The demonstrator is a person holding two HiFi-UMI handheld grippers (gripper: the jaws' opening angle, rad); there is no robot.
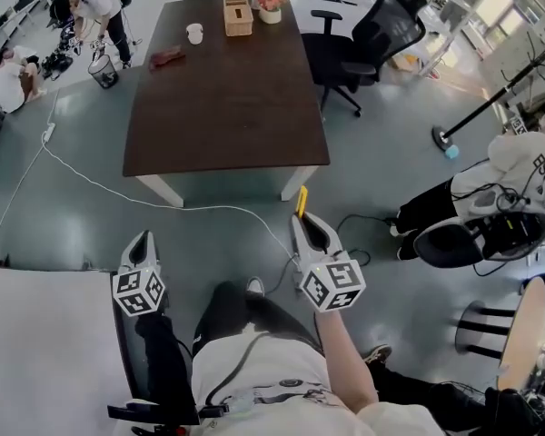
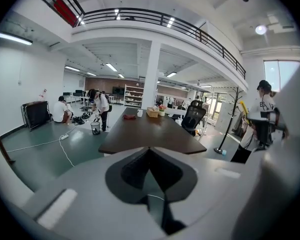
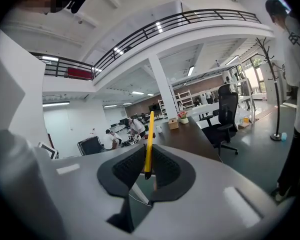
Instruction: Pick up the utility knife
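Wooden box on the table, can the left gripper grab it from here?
Probably not yet. The wooden box sits at the table's far end, while the left gripper is held well short of its near edge, jaws shut.

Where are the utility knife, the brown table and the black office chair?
utility knife [image 3: 149, 141], right gripper view, middle of its yellow body
brown table [image 1: 227, 107], head view, bare top
black office chair [image 1: 392, 25], head view, backrest
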